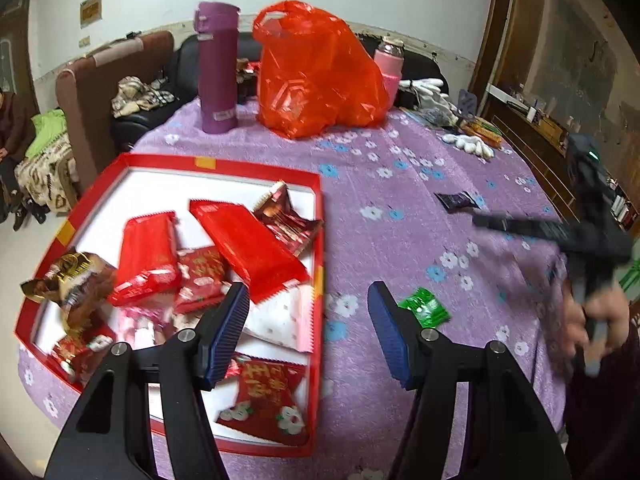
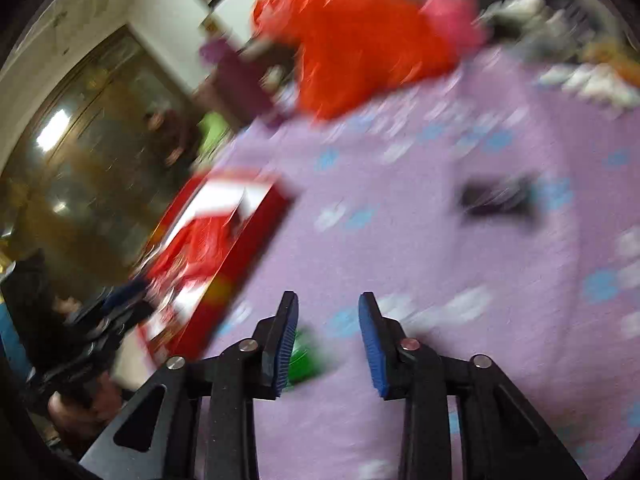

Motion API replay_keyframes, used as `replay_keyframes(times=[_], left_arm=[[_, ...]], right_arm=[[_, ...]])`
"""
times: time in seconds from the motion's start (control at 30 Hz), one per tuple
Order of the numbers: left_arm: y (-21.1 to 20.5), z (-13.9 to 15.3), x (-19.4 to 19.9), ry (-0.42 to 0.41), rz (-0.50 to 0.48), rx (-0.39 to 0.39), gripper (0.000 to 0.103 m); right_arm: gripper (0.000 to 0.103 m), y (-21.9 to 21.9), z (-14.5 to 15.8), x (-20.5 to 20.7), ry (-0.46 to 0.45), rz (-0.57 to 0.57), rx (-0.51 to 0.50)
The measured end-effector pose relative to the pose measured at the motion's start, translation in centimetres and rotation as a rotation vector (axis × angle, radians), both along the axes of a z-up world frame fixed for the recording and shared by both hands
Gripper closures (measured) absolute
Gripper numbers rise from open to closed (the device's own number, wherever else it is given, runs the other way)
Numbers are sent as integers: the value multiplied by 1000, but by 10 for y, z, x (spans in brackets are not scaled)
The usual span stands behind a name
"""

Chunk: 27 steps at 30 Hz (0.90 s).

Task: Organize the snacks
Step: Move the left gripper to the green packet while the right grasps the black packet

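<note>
A red box (image 1: 320, 216) with a white inside lies on the purple flowered tablecloth at the left and holds several red, brown and white snack packets (image 1: 248, 244). My left gripper (image 1: 308, 312) is open and empty, over the box's right edge. A green snack packet (image 1: 426, 307) lies on the cloth just right of its right finger. A black packet (image 1: 456, 201) lies farther back. My right gripper (image 2: 328, 332) is open and empty; its view is blurred. The green packet (image 2: 306, 360) shows beside its left finger, the box (image 2: 240, 248) to its left, the black packet (image 2: 496, 196) ahead.
A purple flask (image 1: 218, 68), an orange plastic bag (image 1: 316, 72) and a pink bottle (image 1: 390, 64) stand at the table's far side. White gloves and small items (image 1: 468, 144) lie at the far right. The right hand-held gripper (image 1: 560, 236) shows blurred at the right edge.
</note>
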<state>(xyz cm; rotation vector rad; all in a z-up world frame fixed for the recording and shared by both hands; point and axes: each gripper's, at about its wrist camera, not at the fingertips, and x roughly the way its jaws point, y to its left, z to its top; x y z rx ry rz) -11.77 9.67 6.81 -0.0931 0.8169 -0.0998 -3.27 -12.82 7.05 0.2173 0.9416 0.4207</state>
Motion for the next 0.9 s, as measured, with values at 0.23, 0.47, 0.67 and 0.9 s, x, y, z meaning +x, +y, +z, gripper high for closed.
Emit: replay_keyframes(times=[0.23,0.47,0.67,0.9], left_arm=[[-37,-4,-5,23,-112,24,42],[-63,-7,-1,55,-171,63,42],[-64,-12,5,86,-157,67,42],[-73,-18,7,106,-183,86,42]], right_arm=[[60,-28,-16,58,86,-206,-54],[60,-26,-39,90,162,-280,80],[60,-47,-36,109,138,-357,121],[56,-48,-38,131,164,-337,112]])
